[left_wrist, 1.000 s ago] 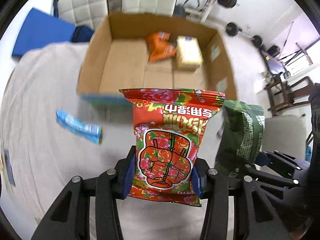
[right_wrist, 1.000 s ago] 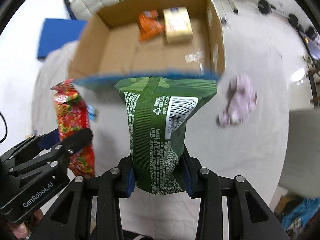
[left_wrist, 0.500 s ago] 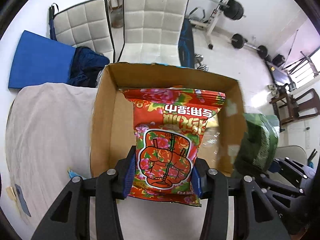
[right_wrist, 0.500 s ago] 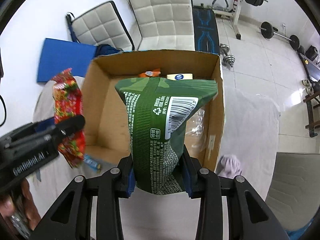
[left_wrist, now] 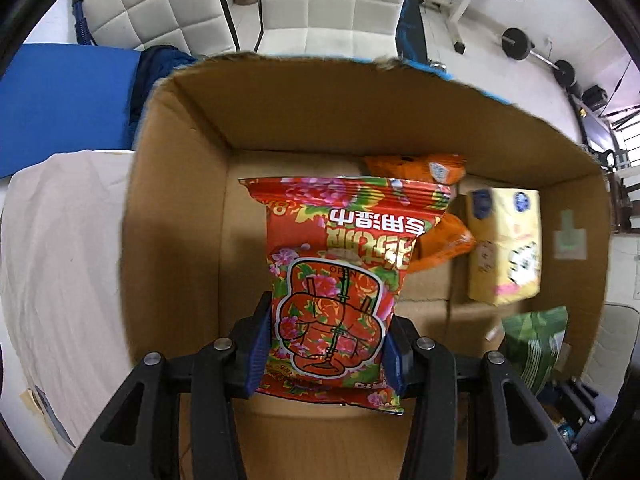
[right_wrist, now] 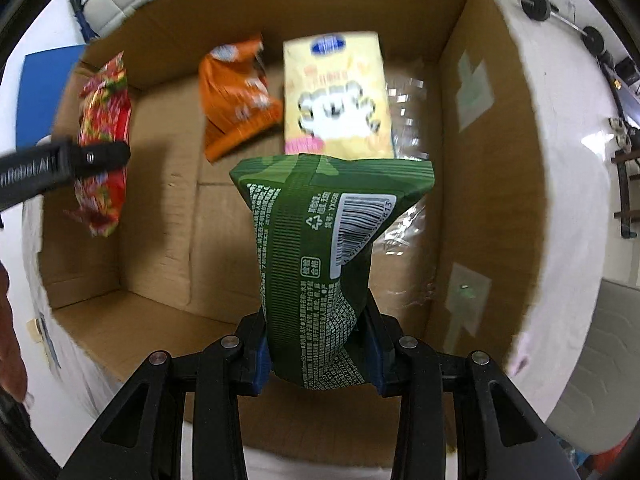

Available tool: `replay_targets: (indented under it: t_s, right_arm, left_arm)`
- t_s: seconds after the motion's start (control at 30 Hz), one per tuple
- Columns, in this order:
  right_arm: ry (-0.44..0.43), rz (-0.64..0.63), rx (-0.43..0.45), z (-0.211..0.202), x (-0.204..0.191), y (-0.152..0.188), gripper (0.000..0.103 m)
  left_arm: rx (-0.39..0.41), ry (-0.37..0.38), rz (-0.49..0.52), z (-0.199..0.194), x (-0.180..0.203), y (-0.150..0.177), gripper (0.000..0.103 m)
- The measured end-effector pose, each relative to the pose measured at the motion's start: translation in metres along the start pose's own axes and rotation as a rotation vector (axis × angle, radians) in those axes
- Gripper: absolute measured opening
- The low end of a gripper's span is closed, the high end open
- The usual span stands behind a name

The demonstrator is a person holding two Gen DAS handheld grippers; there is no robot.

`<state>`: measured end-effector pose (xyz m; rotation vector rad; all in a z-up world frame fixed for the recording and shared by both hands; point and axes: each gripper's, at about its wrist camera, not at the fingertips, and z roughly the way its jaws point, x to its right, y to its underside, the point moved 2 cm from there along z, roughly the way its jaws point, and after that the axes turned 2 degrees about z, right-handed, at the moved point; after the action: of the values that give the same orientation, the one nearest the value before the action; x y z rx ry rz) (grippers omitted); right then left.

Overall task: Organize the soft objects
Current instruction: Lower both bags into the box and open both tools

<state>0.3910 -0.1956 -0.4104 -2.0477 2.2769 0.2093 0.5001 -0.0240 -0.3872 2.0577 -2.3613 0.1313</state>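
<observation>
Shiny foil vs plain matte cardboard

Red floral snack bag (left_wrist: 336, 280) and green bag (right_wrist: 320, 264) look like glossy crinkly foil-plastic — the cardboard box (left_wrist: 176, 208) is matte brown, the table cloth (left_wrist: 60, 240) soft and wrinkled.

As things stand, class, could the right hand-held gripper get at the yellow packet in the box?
Probably not: the right hand-held gripper is shut on the green bag, which hangs before the yellow packet. Otherwise the cardboard box lies open above.
</observation>
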Motion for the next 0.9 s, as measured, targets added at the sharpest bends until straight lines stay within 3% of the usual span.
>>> replay_targets:
  t_s: [0.37,0.43,0.67,0.77,0.83,0.9]
  right_arm:
    - [0.038,0.035,-0.039,0.029,0.008,-0.003,0.043]
    - [0.036,0.038,-0.036,0.029,0.009,-0.003,0.056]
    - [0.023,0.045,-0.001,0.006,0.000,0.002,0.067]
    - [0.013,0.042,0.026,-0.009,-0.008,0.005,0.076]
    - [0.033,0.037,0.053,-0.020,-0.011,0.009,0.095]
    - [0.036,0.037,0.086,-0.030,-0.013,0.013,0.102]
  left_arm:
    - [-0.068,-0.060,0.023,0.031,0.002,-0.026,0.049]
    - [-0.064,-0.061,0.015,0.030,0.001,-0.027,0.054]
    - [-0.033,-0.031,-0.012,0.011,-0.002,-0.015,0.055]
    - [-0.005,-0.029,-0.011,-0.006,-0.003,-0.003,0.055]
    - [0.021,-0.027,-0.005,-0.021,-0.003,0.009,0.055]
    - [0.037,-0.021,-0.004,-0.031,-0.004,0.020,0.060]
